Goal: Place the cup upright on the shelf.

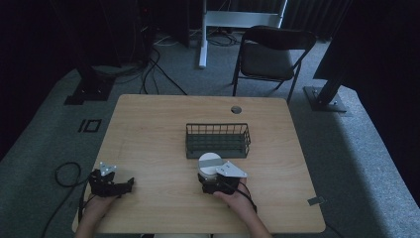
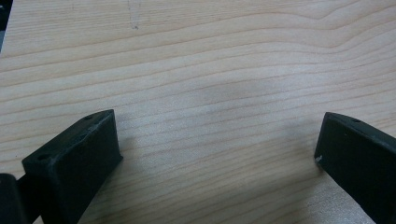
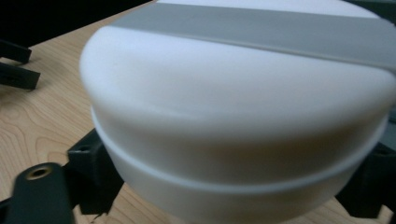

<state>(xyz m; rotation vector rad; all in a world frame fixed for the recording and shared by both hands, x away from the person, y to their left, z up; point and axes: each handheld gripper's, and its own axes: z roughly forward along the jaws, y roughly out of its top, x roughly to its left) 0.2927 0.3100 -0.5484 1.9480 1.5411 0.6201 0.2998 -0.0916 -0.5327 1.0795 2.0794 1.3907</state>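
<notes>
A round white container (image 1: 209, 165) with a grey stripe across its lid stands just in front of a dark wire basket (image 1: 218, 126) at the middle of the wooden table (image 1: 148, 134). My right gripper (image 1: 211, 177) is shut on the container (image 3: 233, 116), with a black jaw pressed against each side of its lower body and the gripper (image 3: 233, 186) reaching from the near side. My left gripper (image 1: 113, 177) rests near the table's front left corner. In the left gripper view it (image 2: 217, 149) is open, with bare wood between its jaws.
The basket looks empty. A small round hole (image 1: 236, 109) sits in the tabletop behind it. A dark folding chair (image 1: 272, 49) stands beyond the far edge. A cable (image 1: 67, 173) loops on the floor to the left.
</notes>
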